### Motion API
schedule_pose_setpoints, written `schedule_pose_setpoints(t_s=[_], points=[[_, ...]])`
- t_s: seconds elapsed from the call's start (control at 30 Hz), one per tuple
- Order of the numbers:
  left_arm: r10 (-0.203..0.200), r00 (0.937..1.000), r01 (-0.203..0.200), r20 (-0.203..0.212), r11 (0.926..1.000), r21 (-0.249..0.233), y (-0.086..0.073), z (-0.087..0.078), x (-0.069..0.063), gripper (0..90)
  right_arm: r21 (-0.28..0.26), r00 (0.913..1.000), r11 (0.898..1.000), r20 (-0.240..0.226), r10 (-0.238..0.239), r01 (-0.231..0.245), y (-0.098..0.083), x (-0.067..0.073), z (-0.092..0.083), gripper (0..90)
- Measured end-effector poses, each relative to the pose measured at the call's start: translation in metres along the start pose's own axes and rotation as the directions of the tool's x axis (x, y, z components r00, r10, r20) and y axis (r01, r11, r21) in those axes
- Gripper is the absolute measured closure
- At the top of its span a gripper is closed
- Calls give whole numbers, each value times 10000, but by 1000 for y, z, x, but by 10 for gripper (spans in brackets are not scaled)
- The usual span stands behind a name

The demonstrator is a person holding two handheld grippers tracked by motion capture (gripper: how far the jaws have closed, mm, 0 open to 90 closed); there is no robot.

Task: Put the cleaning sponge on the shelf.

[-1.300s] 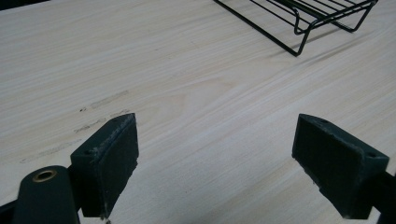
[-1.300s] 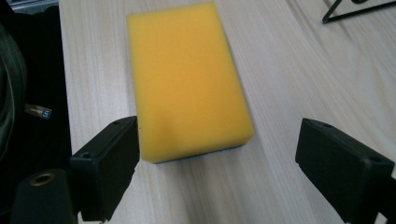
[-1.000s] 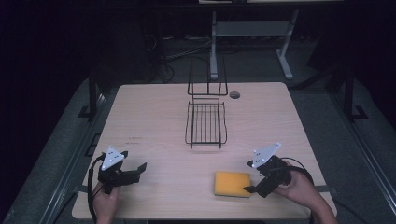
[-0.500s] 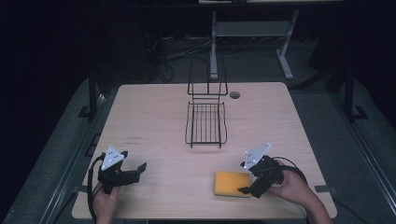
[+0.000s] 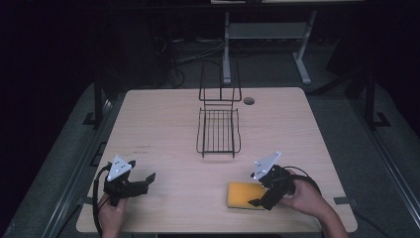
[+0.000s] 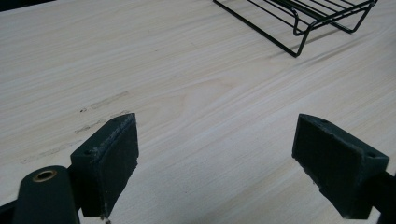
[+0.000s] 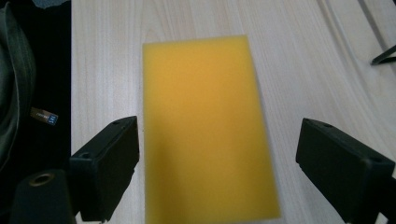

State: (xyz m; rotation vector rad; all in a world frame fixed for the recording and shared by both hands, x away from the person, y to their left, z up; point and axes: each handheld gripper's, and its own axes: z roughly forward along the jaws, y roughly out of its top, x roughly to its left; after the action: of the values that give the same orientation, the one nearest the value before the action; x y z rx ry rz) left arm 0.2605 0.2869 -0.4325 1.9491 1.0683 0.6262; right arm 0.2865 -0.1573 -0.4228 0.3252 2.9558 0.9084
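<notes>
A yellow rectangular sponge point(image 5: 243, 195) lies flat near the front edge of the wooden table point(image 5: 163, 124), right of centre. My right gripper point(image 5: 258, 194) is open over the sponge's right end. In the right gripper view the sponge point(image 7: 208, 126) lies lengthwise between the two black pads point(image 7: 108, 163), which are spread wider than it and clear of its sides. My left gripper point(image 5: 147, 181) rests open at the front left of the table. In the left gripper view there is bare wood point(image 6: 196, 93) between its pads.
A black wire rack point(image 5: 218, 130) with an upright back stands in the middle of the table, and its corner point(image 6: 303, 18) appears ahead of the left gripper. A round cable hole point(image 5: 249, 100) sits behind it. The table's front edge is close to both hands.
My right gripper has moved left and slightly forward, from beside the sponge's right end to over it. The left gripper and the sponge have stayed put.
</notes>
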Motion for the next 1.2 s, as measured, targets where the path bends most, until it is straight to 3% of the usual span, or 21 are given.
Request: schedule_pose_setpoints(t_s=[0.43,1.2], points=[[-6,10000,6,-10,10000,2,0,0,0,140,146,9996,9998,-269,-118,122,4,3,16,131],[7,10000,-7,1,10000,7,0,-1,1,140,907,9980,9945,-401,-490,525,9,2,35,133]])
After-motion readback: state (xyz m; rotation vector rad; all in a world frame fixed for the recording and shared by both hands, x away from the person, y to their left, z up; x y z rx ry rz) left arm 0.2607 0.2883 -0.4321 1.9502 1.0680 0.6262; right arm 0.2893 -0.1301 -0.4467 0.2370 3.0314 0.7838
